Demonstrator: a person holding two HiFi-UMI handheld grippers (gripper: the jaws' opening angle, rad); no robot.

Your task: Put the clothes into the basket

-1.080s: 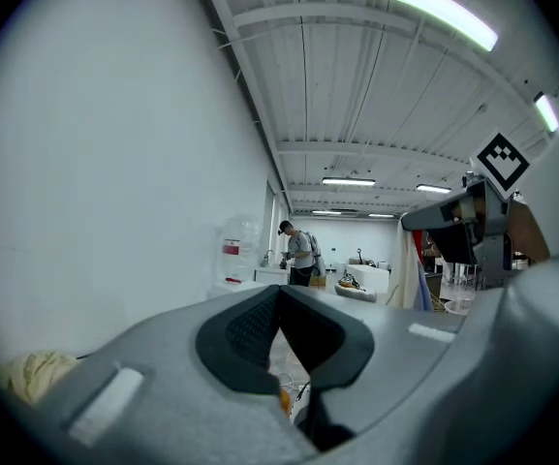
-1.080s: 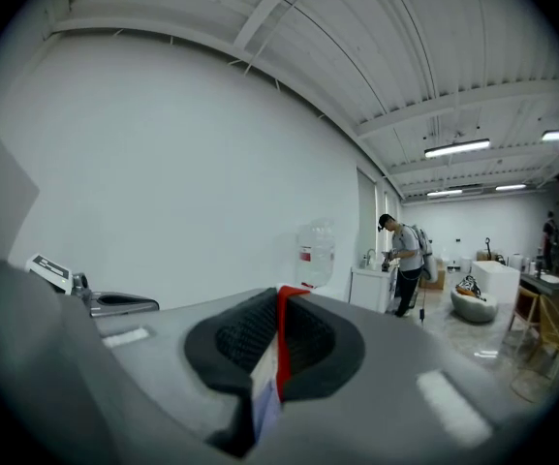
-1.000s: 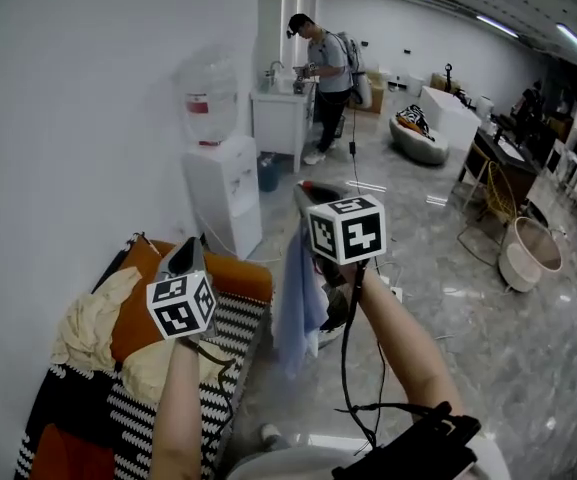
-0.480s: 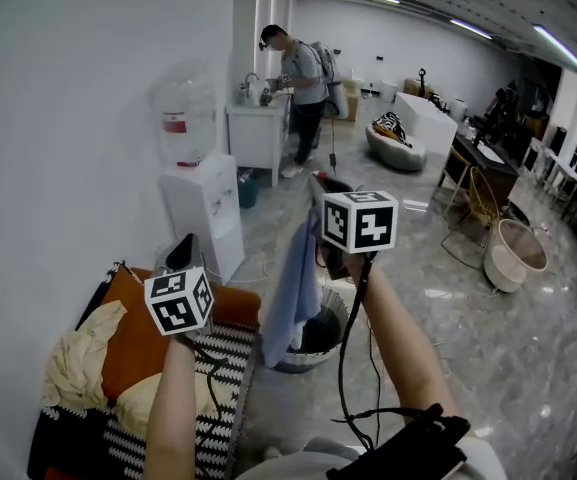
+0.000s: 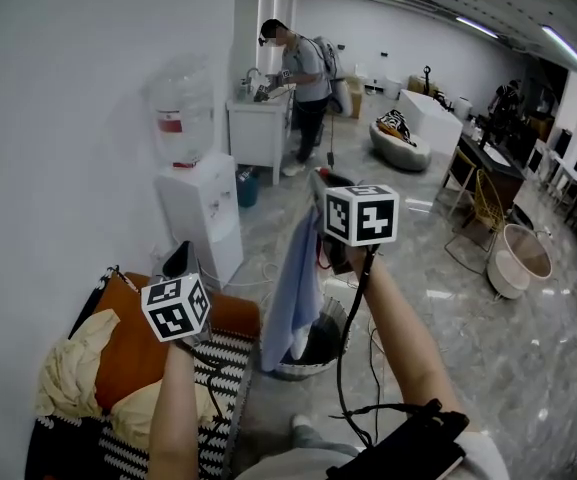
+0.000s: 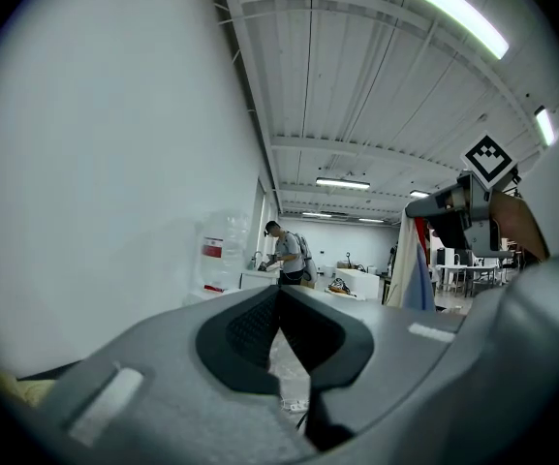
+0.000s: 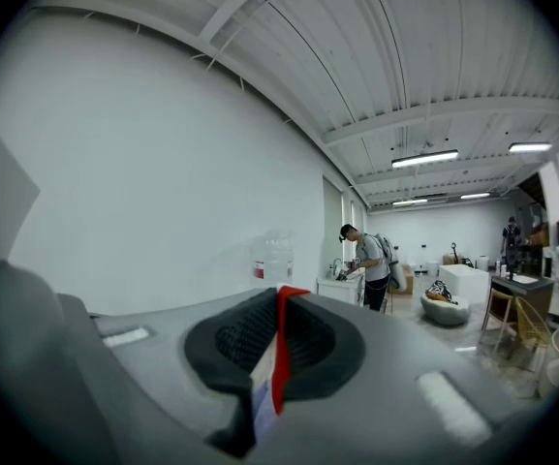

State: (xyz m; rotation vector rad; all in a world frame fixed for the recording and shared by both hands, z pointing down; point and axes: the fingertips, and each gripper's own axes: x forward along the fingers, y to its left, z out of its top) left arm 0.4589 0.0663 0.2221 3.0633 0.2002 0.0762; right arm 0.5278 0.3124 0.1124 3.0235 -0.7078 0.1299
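A: Both grippers have slid across since a second ago. The basket (image 5: pixel 306 371), barely showing then, now sits below the right gripper (image 5: pixel 318 181).

B: What is that gripper doing?

A: It's clenched on the garment (image 5: pixel 293 288). A red-and-white edge is pinched between its pads, and the blue cloth hangs straight down from the jaws.

B: Why hold it so high?

A: I'd say to keep the hem off the floor and lower it in from above. The bottom end hangs at the basket's rim, but I can't tell whether it is inside yet.

B: And the left gripper (image 5: pixel 180 258)?

A: Its jaws are pressed together on nothing. It is held level beside the right one, apart from the garment — kept out of the way, I'd guess.

B: Is anything in the basket?

A: Its inside is dark, so I can't make out any contents. Below the left gripper, cream clothes (image 5: pixel 73 368) lie on the sofa (image 5: pixel 133 343) — probably more to fetch.
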